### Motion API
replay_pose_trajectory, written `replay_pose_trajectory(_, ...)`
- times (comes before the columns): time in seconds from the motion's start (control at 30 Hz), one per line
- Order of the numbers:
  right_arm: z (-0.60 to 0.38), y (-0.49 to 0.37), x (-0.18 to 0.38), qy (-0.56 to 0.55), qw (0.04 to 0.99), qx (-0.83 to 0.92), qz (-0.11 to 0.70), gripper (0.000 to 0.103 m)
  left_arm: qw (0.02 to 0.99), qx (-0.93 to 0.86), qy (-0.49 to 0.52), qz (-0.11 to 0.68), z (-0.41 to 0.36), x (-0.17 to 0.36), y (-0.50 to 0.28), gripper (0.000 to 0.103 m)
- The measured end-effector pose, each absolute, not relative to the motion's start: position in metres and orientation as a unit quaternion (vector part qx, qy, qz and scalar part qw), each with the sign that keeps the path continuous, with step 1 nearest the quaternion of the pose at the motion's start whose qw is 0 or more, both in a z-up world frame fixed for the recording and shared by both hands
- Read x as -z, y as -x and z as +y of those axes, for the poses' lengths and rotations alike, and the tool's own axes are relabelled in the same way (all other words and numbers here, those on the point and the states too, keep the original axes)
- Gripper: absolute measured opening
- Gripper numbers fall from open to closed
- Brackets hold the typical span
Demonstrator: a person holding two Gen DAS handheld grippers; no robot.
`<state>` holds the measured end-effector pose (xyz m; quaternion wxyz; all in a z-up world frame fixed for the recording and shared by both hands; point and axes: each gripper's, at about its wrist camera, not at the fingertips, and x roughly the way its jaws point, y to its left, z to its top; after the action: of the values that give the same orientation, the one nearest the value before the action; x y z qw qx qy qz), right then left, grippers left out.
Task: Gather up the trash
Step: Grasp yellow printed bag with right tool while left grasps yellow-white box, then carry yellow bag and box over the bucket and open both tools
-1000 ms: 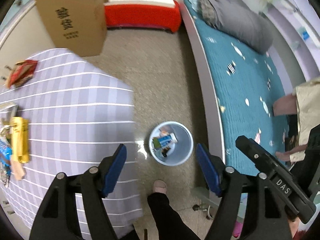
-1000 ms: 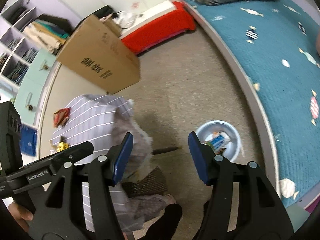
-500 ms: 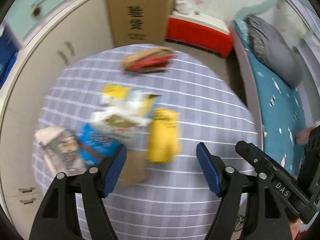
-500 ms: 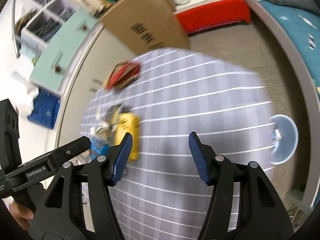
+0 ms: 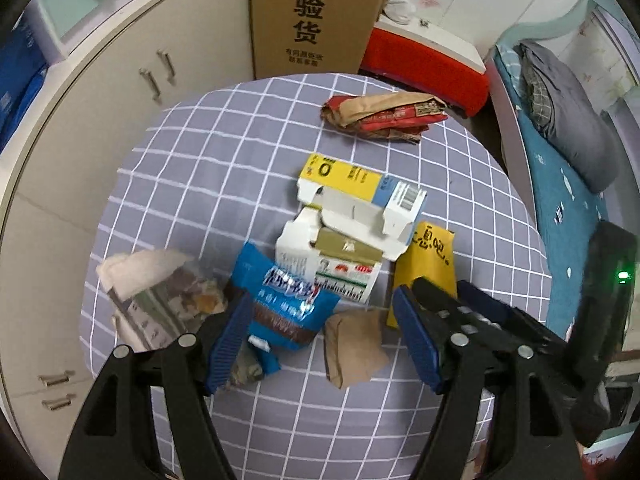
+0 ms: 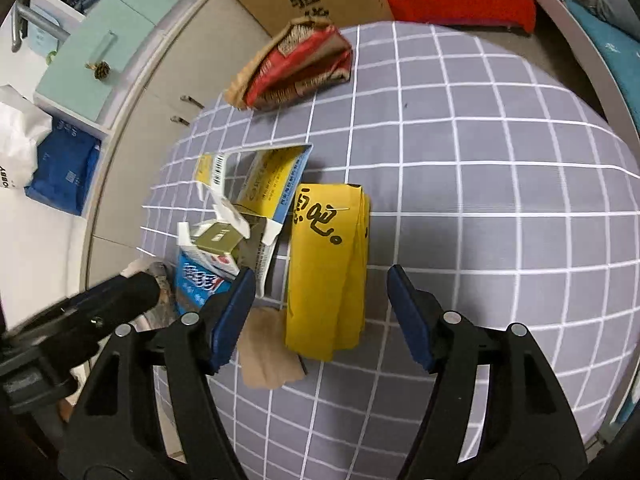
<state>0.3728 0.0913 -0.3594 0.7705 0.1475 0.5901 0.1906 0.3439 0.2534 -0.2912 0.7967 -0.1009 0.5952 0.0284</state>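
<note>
Both grippers swung from floor bin to checked tablecloth (image 5: 208, 152). Left gripper (image 5: 320, 344) released, empty; right gripper (image 6: 320, 312) opening, empty, above yellow packet (image 6: 328, 280). Blue snack bag (image 5: 280, 300), cartons, red wrapper (image 5: 384, 116) left uncollected.

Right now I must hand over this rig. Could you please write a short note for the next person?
Left gripper: open, empty, above the blue wrapper.
Right gripper: empty, jaws opening, above the yellow packet.
All trash lies on the checked table: torn boxes, brown paper, red-brown bag, crumpled bag.
Done: nothing held.
Left: pick up every piece; no bin is in view.
</note>
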Motion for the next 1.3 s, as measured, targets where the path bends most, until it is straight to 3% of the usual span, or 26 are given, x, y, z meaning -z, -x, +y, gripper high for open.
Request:
replay_pose_trajectory(0.07,0.092,-0.375,0.367,-0.148,0.762,-0.193,0.6,0.045,0.797,-0.015,0.092,0.597,0.245,0.294,-0.354,0.071)
replay_pose_trajectory(0.13,0.086,-0.376,0.369,-0.159,0.76,-0.197,0.599,0.038,0.797,-0.002,0.078,0.599,0.235,0.297,-0.364,0.071)
replay_pose_trajectory(0.73,0.014,-0.38,0.357,-0.204,0.786,-0.135,0.568,0.038,0.768,-0.03,-0.052,0.638,0.174,0.349,-0.429,0.07)
replay_pose_trajectory(0.8,0.015,-0.381,0.357,-0.205,0.786,-0.138,0.567,0.038,0.766,-0.03,-0.042,0.641,0.176,0.35,-0.433,0.046)
replay_pose_trajectory(0.83,0.013,-0.38,0.357,-0.205,0.786,-0.139,0.566,0.038,0.763,-0.033,-0.034,0.645,0.178,0.35,-0.435,0.041)
replay_pose_trajectory(0.9,0.008,-0.379,0.356,-0.209,0.786,-0.143,0.565,0.038,0.765,-0.035,-0.027,0.642,0.18,0.348,-0.433,0.021)
replay_pose_trajectory(1.3,-0.043,-0.373,0.338,-0.238,0.788,-0.169,0.543,0.037,0.796,-0.034,0.03,0.603,0.145,0.295,-0.398,0.018)
